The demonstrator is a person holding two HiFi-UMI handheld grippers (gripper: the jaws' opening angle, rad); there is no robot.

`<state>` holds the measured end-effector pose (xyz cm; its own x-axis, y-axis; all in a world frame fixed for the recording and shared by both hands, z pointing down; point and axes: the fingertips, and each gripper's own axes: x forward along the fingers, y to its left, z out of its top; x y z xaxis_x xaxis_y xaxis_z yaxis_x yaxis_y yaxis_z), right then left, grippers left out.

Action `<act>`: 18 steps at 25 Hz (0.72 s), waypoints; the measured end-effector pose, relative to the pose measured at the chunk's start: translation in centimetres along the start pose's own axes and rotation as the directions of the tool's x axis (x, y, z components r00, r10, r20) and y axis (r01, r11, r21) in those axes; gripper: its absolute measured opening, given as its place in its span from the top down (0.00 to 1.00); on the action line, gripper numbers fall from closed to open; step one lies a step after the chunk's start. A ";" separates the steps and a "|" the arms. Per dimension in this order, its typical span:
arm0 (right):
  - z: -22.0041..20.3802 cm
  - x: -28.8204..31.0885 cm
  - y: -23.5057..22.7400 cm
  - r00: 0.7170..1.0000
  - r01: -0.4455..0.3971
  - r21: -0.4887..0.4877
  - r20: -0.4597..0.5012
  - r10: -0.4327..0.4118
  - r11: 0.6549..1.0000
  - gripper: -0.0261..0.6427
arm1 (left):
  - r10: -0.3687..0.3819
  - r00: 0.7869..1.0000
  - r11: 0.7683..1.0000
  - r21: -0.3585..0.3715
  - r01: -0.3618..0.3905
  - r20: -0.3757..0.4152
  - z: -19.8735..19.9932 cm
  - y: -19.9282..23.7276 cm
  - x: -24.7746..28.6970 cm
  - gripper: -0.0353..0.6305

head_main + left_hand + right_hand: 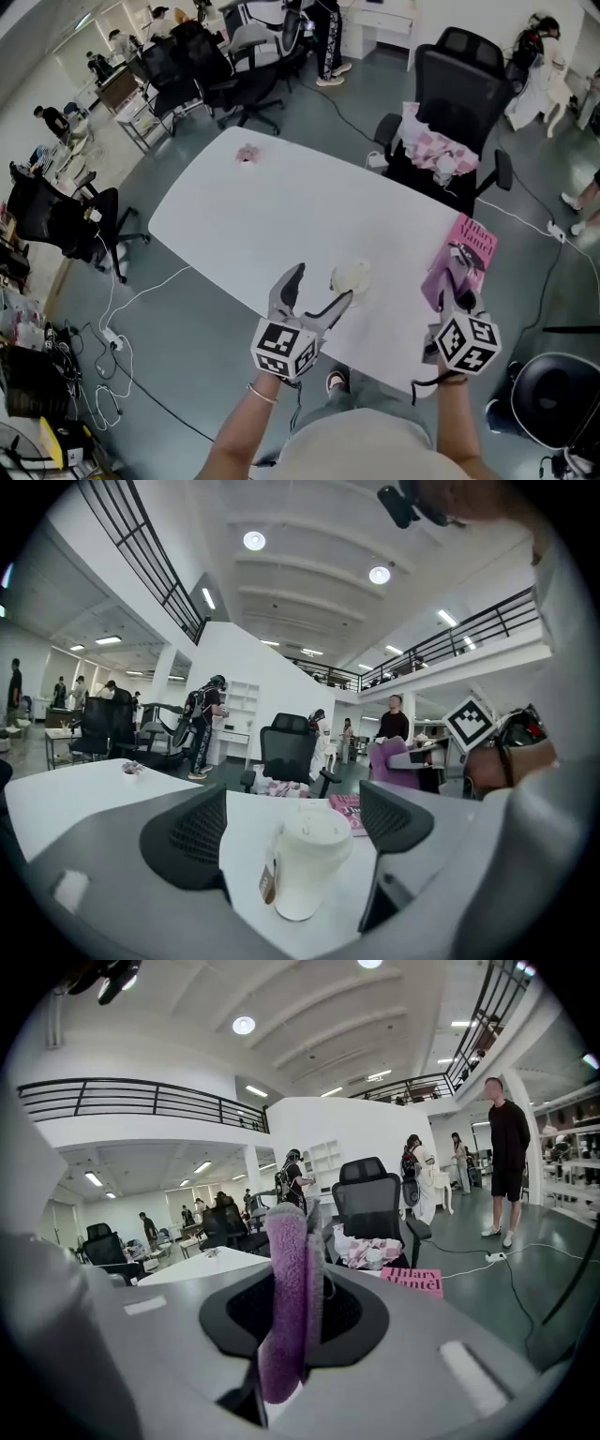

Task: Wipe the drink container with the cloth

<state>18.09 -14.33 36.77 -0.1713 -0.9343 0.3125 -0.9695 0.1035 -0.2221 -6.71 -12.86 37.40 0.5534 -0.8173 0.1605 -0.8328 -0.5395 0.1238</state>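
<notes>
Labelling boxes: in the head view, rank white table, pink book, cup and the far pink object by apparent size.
1. white table
2. pink book
3. cup
4. far pink object

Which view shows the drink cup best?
Left gripper view: the cup stands upright, lid and side tag clear, framed by open jaws. Head view shows it only as a pale blob. Right gripper view: not visible; the purple cloth fills the shut jaws.
</notes>
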 end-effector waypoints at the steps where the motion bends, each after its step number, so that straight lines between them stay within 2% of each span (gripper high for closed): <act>1: 0.0 0.0 0.0 1.000 0.000 -0.001 -0.001 0.000 1.000 0.86 | -0.025 1.000 1.000 0.002 0.025 -0.004 -0.2 -0.2 0.1 0.28; 8: 0.5 -0.3 0.0 1.000 0.009 -0.016 0.002 -0.009 1.000 0.86 | -0.151 0.987 0.984 0.084 0.154 -0.048 -1.5 -1.3 1.0 0.28; 14: 0.7 -1.0 -1.0 0.999 0.046 -0.044 -0.004 -0.046 0.998 0.86 | -0.274 0.958 0.947 0.149 0.284 -0.089 -2.5 -2.2 2.0 0.28; 18: 0.9 -1.5 -1.9 0.998 0.069 -0.047 -0.007 -0.070 0.996 0.86 | -0.308 0.944 0.931 0.168 0.325 -0.118 -3.3 -2.3 2.7 0.28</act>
<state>20.31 -13.43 35.88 -0.1047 -0.9369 0.3335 -0.9862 0.0547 -0.1560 -3.26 -13.15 40.83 0.7807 -0.5813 0.2292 -0.5978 -0.8016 0.0030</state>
